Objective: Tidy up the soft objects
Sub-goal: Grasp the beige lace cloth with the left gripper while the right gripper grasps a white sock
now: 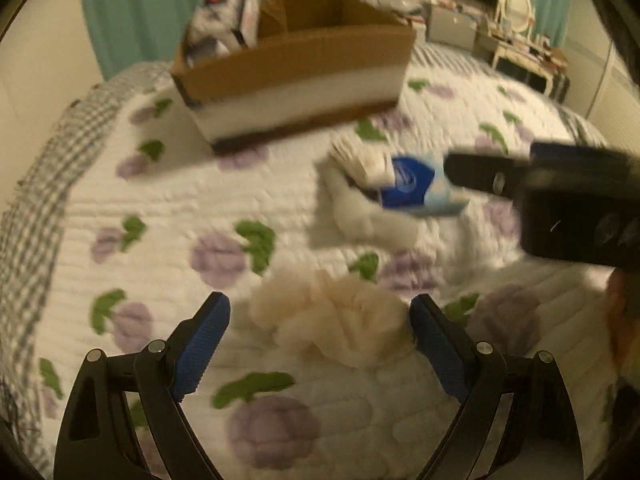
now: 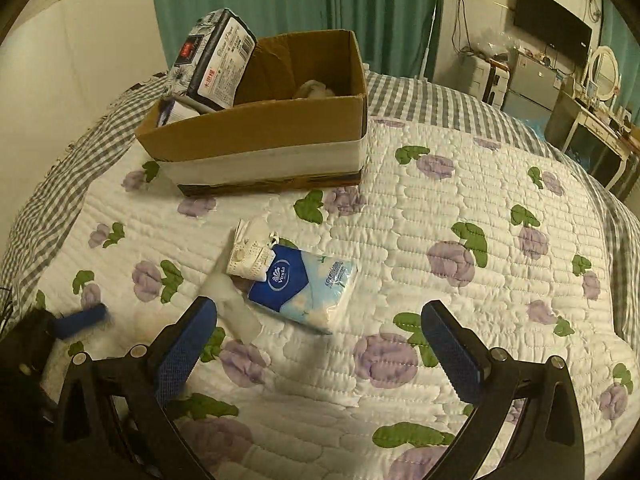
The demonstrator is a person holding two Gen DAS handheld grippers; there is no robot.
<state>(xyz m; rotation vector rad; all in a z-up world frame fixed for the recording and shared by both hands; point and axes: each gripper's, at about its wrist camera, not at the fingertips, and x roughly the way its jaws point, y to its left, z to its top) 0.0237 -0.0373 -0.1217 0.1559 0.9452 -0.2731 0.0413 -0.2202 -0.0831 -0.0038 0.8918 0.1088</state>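
Observation:
A cardboard box stands on the quilted bed, with a black-and-white tissue pack leaning on its left rim and a pale soft item inside. My left gripper is open around a cream fluffy scrunchie lying on the quilt. A blue tissue pack lies mid-bed with a white folded cloth against it. My right gripper is open just in front of the blue pack, empty. It shows in the left wrist view beside that pack.
The floral quilt covers the bed, with a grey checked sheet at its edges. Green curtains hang behind. A TV, a dresser with a mirror and cabinets stand at the far right.

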